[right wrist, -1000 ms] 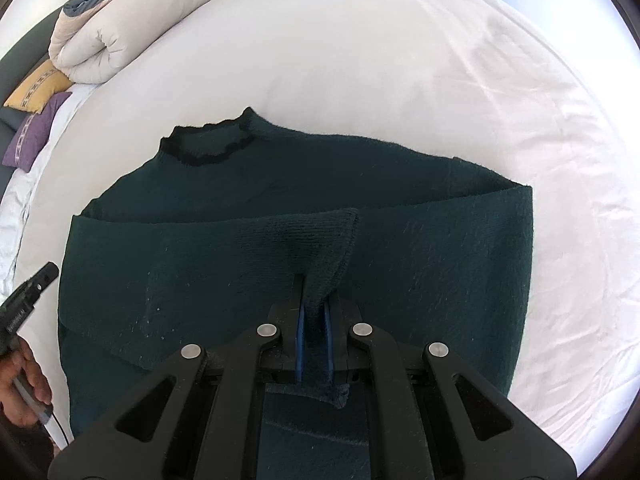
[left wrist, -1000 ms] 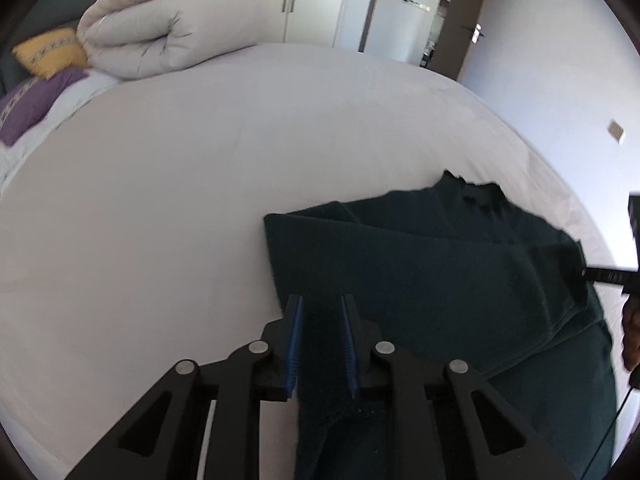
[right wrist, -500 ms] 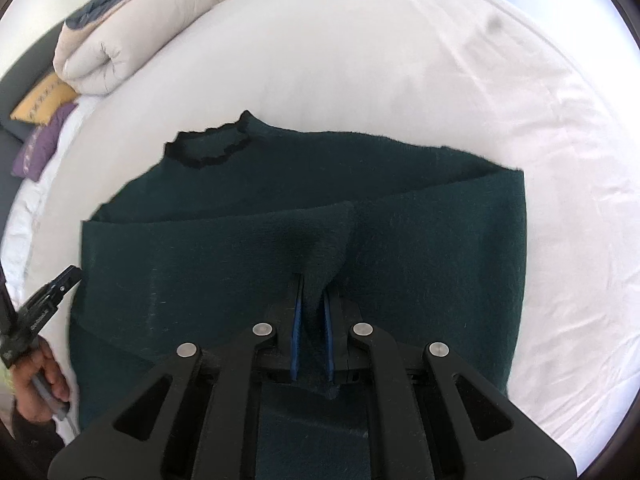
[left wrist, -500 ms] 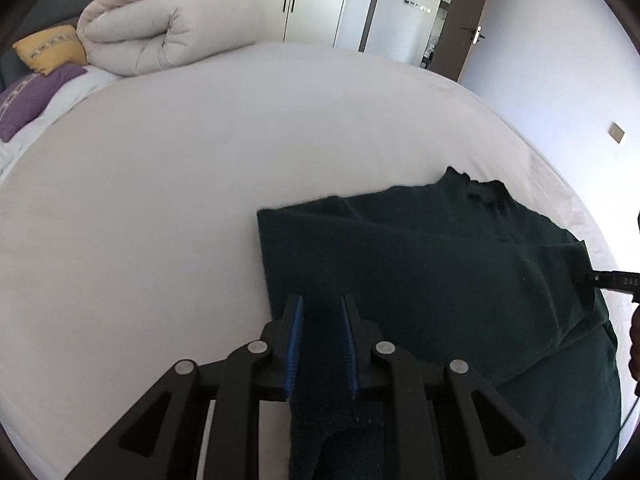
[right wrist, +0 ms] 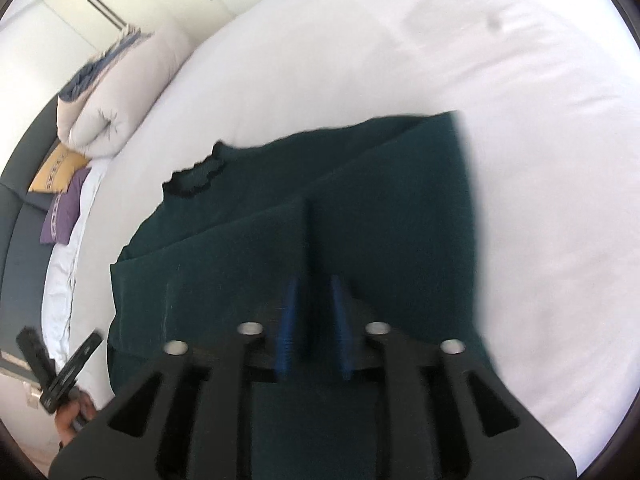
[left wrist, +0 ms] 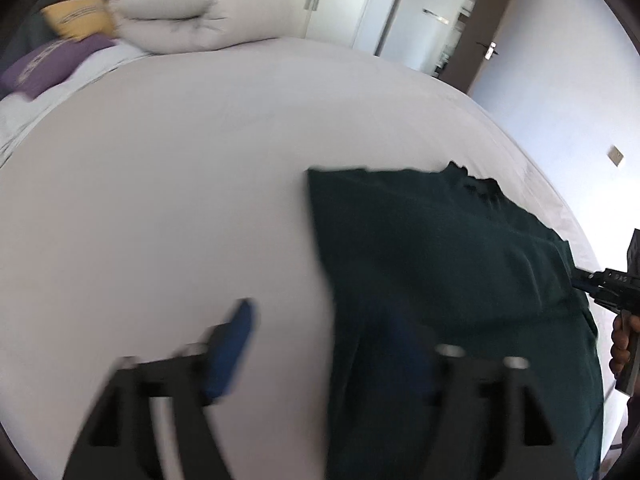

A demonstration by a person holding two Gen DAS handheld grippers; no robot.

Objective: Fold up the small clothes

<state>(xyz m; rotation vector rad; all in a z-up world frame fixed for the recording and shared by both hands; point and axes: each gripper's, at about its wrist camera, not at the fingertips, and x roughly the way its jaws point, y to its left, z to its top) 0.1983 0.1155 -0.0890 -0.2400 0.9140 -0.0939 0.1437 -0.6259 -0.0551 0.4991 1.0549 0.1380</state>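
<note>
Left gripper [left wrist: 324,356] is now standing wide apart, having just let go of the sweater [left wrist: 440,264]; right gripper [right wrist: 314,328] is parting slightly, cloth probably slipping free. Fold likely laid down. Sweater is lying on the bed [left wrist: 160,200]. Count: one sweater, two grippers, two cushions [left wrist: 52,64], one rolled duvet [left wrist: 192,16]

Fuzzy, matt knit on the dark green wool sweater [right wrist: 384,208]; smooth matt cotton on the white bed sheet [left wrist: 168,184]; ribbed blue rubber pads [right wrist: 287,328] on matt black plastic fingers.
</note>
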